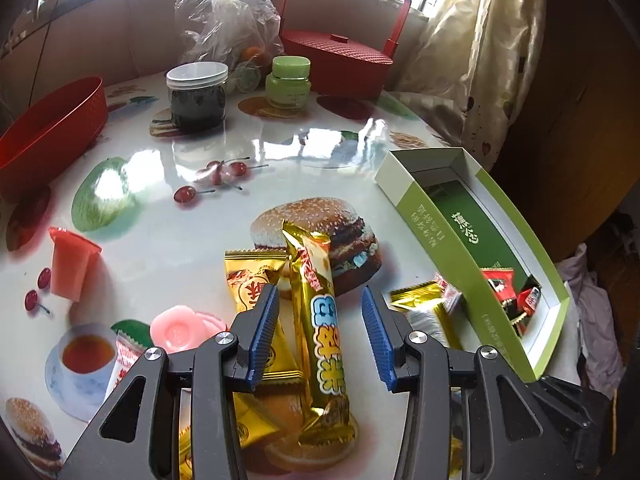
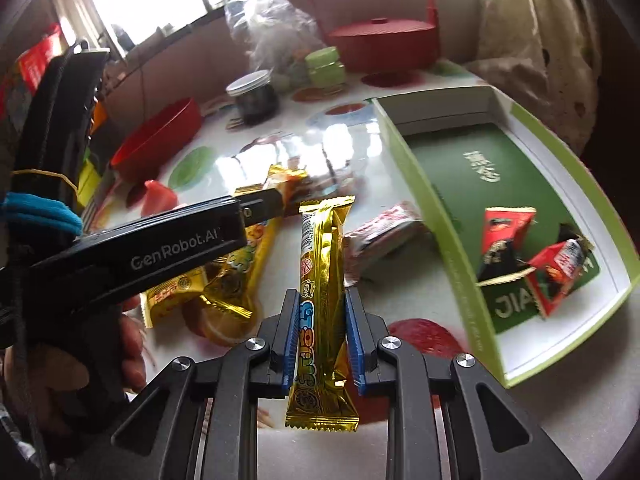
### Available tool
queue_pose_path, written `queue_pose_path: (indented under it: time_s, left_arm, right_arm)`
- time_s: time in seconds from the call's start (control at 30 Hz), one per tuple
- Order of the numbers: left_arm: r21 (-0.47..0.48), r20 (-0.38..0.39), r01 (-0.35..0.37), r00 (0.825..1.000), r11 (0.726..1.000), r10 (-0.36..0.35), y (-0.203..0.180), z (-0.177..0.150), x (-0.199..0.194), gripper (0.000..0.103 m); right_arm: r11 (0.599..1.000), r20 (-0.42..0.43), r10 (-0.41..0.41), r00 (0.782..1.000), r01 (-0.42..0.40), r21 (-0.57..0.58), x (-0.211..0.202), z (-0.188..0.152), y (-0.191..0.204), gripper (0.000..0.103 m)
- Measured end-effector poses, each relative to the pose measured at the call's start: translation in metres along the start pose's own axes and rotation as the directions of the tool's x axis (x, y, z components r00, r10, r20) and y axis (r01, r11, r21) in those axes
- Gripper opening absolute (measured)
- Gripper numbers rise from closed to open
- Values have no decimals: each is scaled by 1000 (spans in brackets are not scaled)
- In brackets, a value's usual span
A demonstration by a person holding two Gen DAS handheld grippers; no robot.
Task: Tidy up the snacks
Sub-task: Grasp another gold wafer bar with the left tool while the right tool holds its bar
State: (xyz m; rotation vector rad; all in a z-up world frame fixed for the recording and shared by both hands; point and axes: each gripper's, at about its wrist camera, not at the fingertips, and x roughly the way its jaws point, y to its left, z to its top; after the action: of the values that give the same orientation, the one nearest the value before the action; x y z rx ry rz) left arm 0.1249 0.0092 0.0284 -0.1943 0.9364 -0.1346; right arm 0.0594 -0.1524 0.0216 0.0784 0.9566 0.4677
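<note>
My right gripper [image 2: 322,312] is shut on a long gold snack bar [image 2: 324,280] and holds it above the table, left of the green-and-white box [image 2: 440,216]. The box [image 1: 440,236] holds a few red-and-black snack packets [image 2: 536,256]. My left gripper [image 1: 320,312] is open, its jaws on either side of another long gold snack bar [image 1: 316,304] that lies on the table over flat gold packets [image 1: 256,292]. The left gripper's body [image 2: 160,248] shows at the left of the right wrist view. A red-and-white packet [image 2: 384,232] lies beside the box.
A red cup [image 1: 72,264], a pink jelly [image 1: 180,330], a red bowl [image 1: 48,136], a dark jar [image 1: 196,96], a green jar [image 1: 289,82], a plastic bag [image 1: 228,12] and a red lidded basket [image 1: 340,60] stand around the printed table. A curtain [image 1: 492,60] hangs at the right.
</note>
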Motion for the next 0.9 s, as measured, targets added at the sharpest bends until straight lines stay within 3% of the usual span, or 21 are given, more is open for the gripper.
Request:
queue_pose_path:
  time_s: [0.33,0.63,0.77,0.9]
  left_arm:
    - [69,-57,-22,998,997,26,-17,-6,17,44]
    - [98,-49,-65,996,993,70,-22,-7,22,44]
    - [100,-42,-87,995,991,91,-23,-7,22,31]
    - [90,-35,-92,995,992,95,-20,-8,21,25]
  right_arm:
    - [999,27,6,1000,-8,47,-15,-3,-14,21]
    - [998,24,10,1000,-11,67,-14,-4,-19,21]
    - [998,27,12,1000,-14,67,-15,-4,-19,21]
    - [998,30,10,999,-12,69,-16,-5,-19,21]
